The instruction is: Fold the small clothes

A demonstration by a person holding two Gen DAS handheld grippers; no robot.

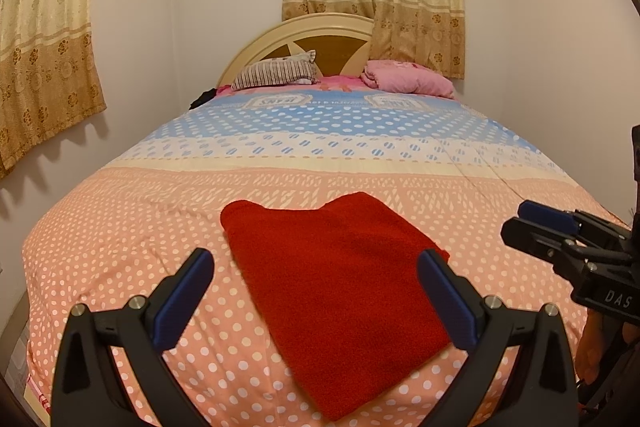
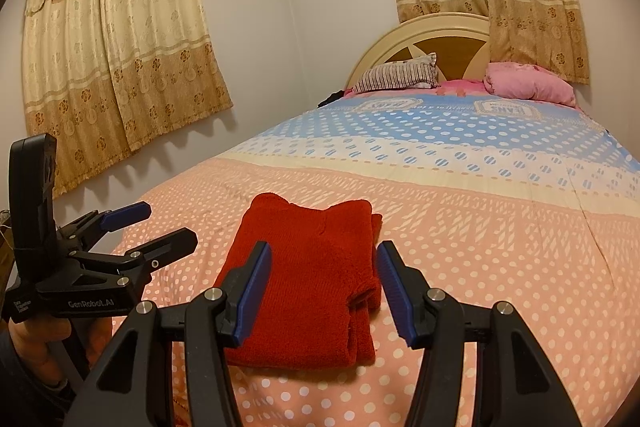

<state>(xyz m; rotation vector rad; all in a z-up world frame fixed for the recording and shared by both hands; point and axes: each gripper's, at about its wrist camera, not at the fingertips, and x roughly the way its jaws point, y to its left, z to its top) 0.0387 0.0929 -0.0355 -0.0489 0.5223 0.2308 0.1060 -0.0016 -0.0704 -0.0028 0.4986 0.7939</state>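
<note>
Right wrist view: folded red knit garment (image 2: 308, 279) lies lower centre, between the open, empty right claw (image 2: 324, 291); left claw (image 2: 154, 227) open, beside.

One red garment (image 1: 340, 291), two pillows: striped (image 1: 276, 71) and pink (image 1: 408, 77), two curtains (image 1: 40, 39), perhaps one dark item (image 1: 202, 99).

L gripper (image 1: 316, 269), R gripper (image 2: 324, 263): both open

Both wrist cameras sit low at the bed's (image 1: 120, 235) near end, facing the far headboard (image 1: 320, 27). Each looks closely down on the red folded garment (image 1: 340, 287), which both views share, the right one from further right.
</note>
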